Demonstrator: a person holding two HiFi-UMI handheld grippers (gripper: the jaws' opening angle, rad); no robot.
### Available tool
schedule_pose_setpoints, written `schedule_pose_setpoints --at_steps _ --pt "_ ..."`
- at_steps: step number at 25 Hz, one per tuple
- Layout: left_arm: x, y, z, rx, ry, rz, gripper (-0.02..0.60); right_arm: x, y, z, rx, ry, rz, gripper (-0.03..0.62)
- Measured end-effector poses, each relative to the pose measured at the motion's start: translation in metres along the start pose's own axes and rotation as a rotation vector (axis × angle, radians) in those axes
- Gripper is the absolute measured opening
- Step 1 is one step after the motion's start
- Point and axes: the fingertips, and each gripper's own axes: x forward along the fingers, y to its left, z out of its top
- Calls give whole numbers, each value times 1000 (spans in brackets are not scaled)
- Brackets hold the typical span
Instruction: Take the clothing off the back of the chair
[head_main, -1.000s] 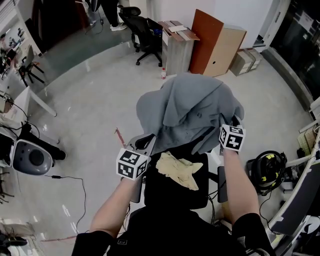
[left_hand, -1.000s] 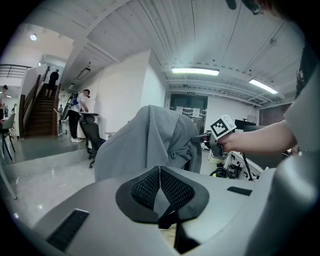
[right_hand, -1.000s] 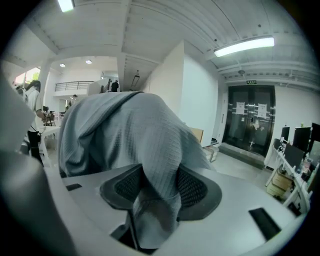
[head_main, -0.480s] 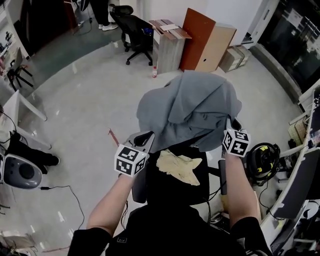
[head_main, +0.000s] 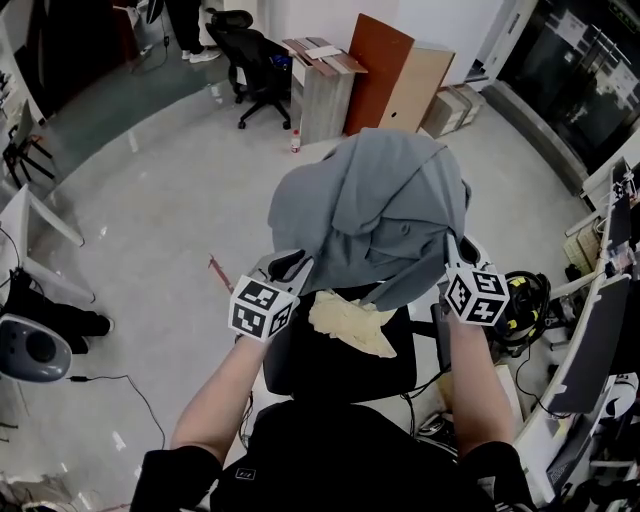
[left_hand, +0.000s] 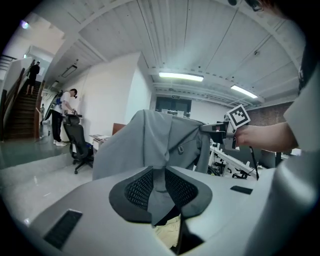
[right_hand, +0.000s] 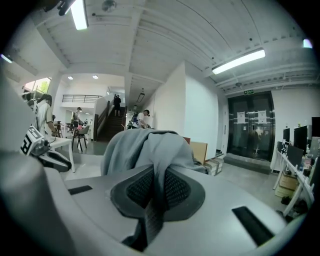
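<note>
Head view showed a crumpled pale-yellow cloth (head_main: 350, 322) lying on the seat of a black office chair (head_main: 300, 362), directly below the person. At the chair's left side, the left gripper (head_main: 289, 266) had a fold of the grey cloth garment (head_main: 385, 205) between jaws that were opening. At the chair's right side, the right gripper (head_main: 452, 250) was clenched on another fold. The garment lay draped over the chair's back, covering it. Beyond the chair stood an orange-brown wooden board (head_main: 378, 70), and farther beyond the chair, to the left, a second black swivel chair (head_main: 255, 62).
</note>
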Motion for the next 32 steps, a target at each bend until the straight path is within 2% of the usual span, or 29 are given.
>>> schedule_pose_setpoints --at_steps 8,11,16,20,24,30,32 --pt "1 -39 2 89 32 -34 161 -63 30 17 13 -101 96 34" --pt "2 -49 0 116 41 -37 181 -77 36 7 29 -112 109 34" --pt "4 -49 0 113 50 -7 223 -89 38 -15 77 -103 115 34" --pt "20 -38 8 150 83 -1 280 -92 42 -20 81 -106 128 34" --pt "45 -13 21 162 101 26 304 -91 34 -27 99 -93 126 34" --pt "91 50 21 132 142 146 347 -66 23 -48 123 -42 114 34" --pt "109 63 21 124 147 156 351 -59 23 -60 138 -15 113 34"
